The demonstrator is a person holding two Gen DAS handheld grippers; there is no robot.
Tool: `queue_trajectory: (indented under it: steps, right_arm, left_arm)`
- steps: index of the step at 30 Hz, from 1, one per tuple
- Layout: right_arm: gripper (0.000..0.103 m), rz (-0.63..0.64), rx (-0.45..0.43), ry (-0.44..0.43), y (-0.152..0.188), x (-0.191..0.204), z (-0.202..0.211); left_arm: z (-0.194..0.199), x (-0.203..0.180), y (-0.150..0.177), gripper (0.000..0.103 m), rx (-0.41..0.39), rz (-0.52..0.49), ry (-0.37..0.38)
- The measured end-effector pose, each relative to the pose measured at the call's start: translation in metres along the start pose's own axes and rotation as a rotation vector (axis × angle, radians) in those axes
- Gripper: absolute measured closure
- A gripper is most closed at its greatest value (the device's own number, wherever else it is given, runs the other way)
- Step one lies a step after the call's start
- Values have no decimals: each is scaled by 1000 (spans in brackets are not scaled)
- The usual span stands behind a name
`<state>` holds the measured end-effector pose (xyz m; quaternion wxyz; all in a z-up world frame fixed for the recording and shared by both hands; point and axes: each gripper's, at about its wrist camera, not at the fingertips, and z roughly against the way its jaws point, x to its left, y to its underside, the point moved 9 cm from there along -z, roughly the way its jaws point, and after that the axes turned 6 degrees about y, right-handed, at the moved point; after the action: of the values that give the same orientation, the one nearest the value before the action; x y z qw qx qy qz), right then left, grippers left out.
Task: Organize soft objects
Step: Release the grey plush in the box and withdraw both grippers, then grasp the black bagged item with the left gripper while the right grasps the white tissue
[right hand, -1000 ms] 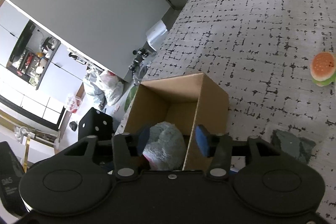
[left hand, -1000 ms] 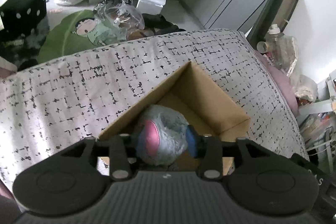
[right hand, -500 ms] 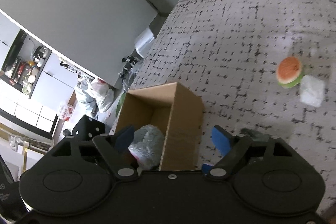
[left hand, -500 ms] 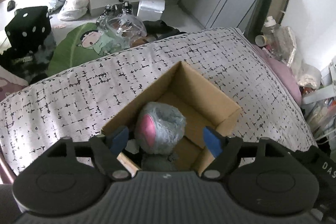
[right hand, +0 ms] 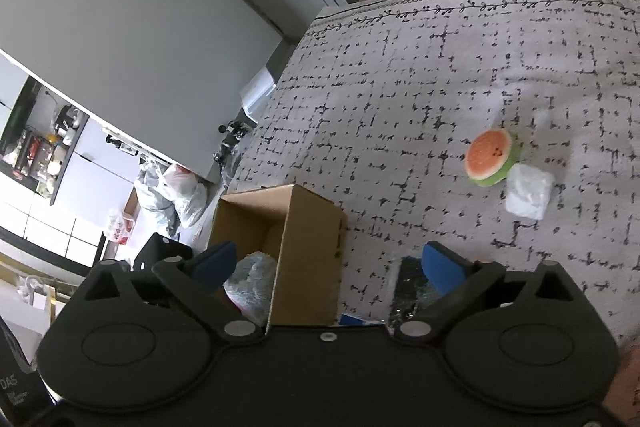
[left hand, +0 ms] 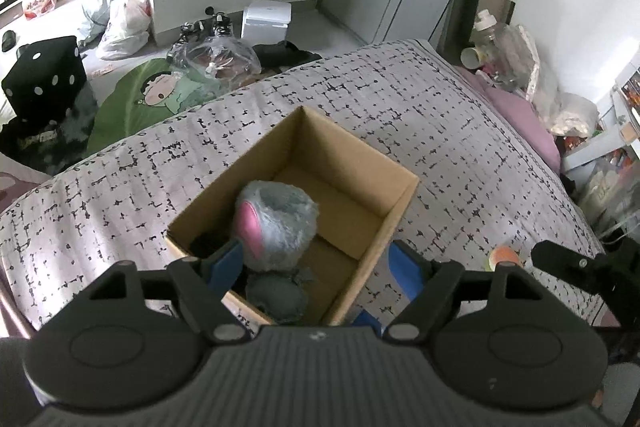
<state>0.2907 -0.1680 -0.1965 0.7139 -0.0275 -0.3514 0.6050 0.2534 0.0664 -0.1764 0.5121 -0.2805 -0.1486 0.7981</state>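
Below, from the left wrist: one box [left hand: 344, 163] on the bedspread [left hand: 460, 131], one grey plush [left hand: 276, 223] inside; left gripper [left hand: 316, 263] spread, clear of it. From the right wrist only: one burger toy [right hand: 491, 157], one white packet [right hand: 528, 195]; right gripper [right hand: 330, 261], just widened, astride the box wall

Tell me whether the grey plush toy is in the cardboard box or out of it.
In. The grey plush toy sits inside the cardboard box, its walls around it, top poking above the near rim; neither tool's pads press on it.
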Motion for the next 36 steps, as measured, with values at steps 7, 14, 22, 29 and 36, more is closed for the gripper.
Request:
queue_trajectory:
  steps: [7, 14, 22, 29, 36]
  right_arm:
    - [0, 17, -18, 17, -8, -15, 16]
    - [0, -7, -34, 34, -15, -35, 24]
    - [0, -64, -45, 62, -20, -62, 27]
    - [0, -148, -79, 81, -27, -91, 36]
    - [0, -257, -46, 65, -26, -111, 26]
  left_arm:
    - [3, -17, 7, 24, 17, -13, 20]
    - [5, -39, 18, 24, 33, -45, 54]
    - [-2, -72, 24, 24, 46, -71, 99]
    - [-16, -97, 38, 24, 76, -109, 140]
    - [-37, -107, 49, 24, 113, -101, 164]
